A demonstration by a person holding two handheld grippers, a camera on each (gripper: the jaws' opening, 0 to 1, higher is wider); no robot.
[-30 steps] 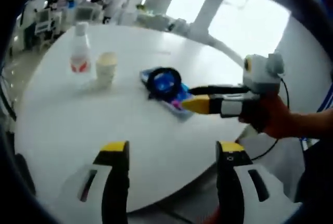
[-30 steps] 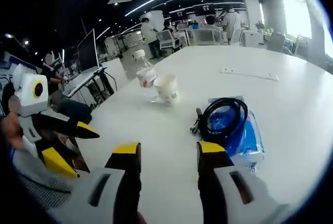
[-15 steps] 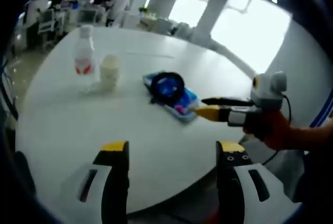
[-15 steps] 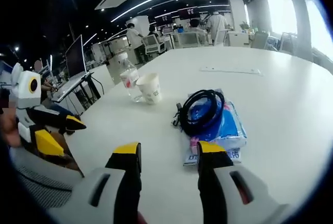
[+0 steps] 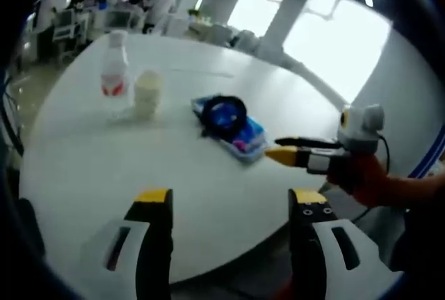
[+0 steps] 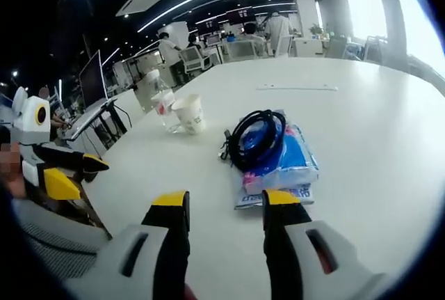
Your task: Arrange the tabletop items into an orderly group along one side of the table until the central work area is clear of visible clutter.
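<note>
Beside the blue packet point(image 6: 281, 161), the right gripper point(image 6: 222, 206) has been drawn back, open and empty; nothing is yet grasped.

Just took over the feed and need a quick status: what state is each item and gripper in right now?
Bottle: upright, capped, beside the cup.
Paper cup: upright, open top.
Blue packet: lying flat on the table.
Black cable: coiled, resting on the blue packet.
Left gripper: open, empty, off the table.
Right gripper: open, empty, just short of the blue packet.
</note>
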